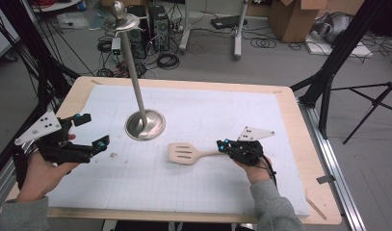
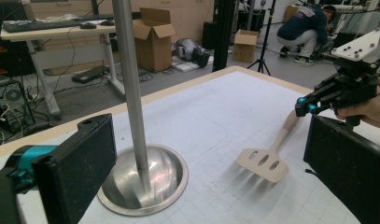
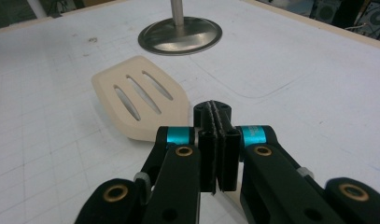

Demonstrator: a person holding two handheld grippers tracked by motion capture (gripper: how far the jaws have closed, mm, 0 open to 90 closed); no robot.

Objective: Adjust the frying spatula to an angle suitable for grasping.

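A cream slotted spatula (image 1: 183, 153) is near the middle of the white mat, its handle pointing right. My right gripper (image 1: 225, 146) is shut on the end of that handle. In the right gripper view the jaws (image 3: 218, 140) are pressed together and the blade (image 3: 140, 97) lies just beyond them. The left gripper view has the spatula (image 2: 264, 163) tilted, its blade slightly off the mat with a shadow under it. My left gripper (image 1: 94, 130) is open at the table's left, with nothing between its jaws (image 2: 211, 172).
A metal stand with a round base (image 1: 145, 125) and a tall pole (image 1: 132, 67) rises left of centre on the gridded mat (image 1: 208, 110). The wooden table edge (image 1: 323, 192) frames the mat. Boxes, cables and tripods lie on the floor beyond.
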